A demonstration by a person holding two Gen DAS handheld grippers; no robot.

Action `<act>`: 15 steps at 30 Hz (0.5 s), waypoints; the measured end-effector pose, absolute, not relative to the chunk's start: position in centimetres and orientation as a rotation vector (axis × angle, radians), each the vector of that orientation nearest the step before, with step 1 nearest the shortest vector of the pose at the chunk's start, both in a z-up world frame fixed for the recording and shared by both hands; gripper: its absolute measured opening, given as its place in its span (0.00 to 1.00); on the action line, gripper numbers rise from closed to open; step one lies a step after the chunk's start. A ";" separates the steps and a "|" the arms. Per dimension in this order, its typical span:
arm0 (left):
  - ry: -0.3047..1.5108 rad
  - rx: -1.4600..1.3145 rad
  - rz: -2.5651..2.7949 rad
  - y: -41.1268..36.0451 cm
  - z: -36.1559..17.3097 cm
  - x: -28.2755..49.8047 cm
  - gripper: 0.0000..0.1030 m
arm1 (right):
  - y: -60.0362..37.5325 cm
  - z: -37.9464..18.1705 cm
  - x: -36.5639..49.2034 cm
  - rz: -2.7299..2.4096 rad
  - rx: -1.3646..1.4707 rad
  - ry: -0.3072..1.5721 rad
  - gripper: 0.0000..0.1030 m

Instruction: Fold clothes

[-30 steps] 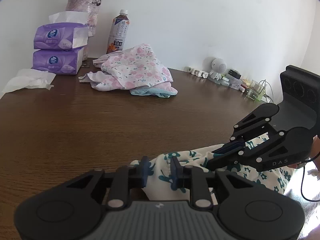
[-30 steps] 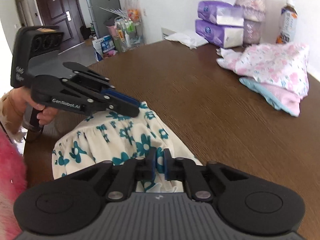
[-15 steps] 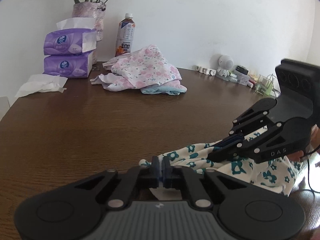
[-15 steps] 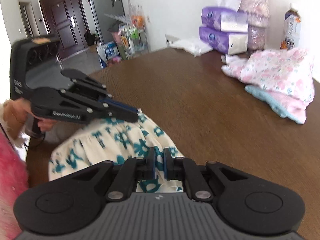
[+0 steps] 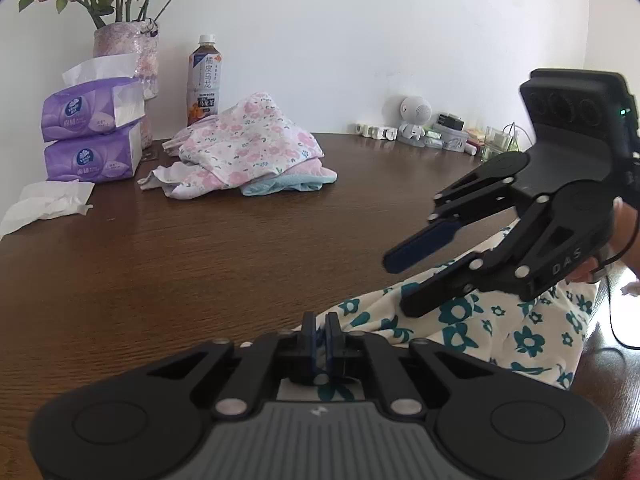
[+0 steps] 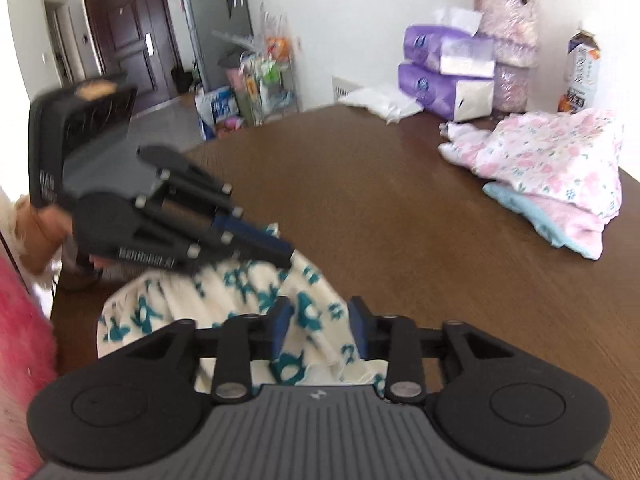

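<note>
We see the white teal-flowered garment [image 5: 500,328] at the table's [image 5: 200,264] near edge — our left gripper [image 5: 320,330] pinches its hem, right gripper [image 6: 318,326] fingers spread above it. Only the right wrist view shows the door [image 6: 128,40]; left gripper [image 6: 276,246] lettering there is blurred — "DAS" reads on the right gripper [image 5: 404,280]

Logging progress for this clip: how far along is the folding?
Done: pink floral clothes sit piled at the back of the table, loosely stacked rather than neat. In hand: the teal-flowered white garment lies bunched at the near edge; the left tongs are shut on its edge, the right tongs open over it. Left: folding and stacking this garment.
</note>
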State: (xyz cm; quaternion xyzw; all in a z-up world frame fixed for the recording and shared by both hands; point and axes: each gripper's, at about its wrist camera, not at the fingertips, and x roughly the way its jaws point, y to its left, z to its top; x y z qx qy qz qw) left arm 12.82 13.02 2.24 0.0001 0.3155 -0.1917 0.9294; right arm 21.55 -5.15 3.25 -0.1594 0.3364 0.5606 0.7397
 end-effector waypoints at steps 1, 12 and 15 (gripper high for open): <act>0.646 -0.002 -0.392 13.1 2.3 12.7 0.03 | -4.9 3.2 21.8 1.239 -0.347 0.738 0.42; 0.645 -0.145 -0.324 14.9 2.8 11.7 0.35 | -0.8 2.2 23.5 1.427 -0.402 0.795 0.08; 0.655 -0.152 -0.300 14.6 2.4 11.8 0.35 | -0.9 2.6 22.4 1.430 -0.445 0.757 0.07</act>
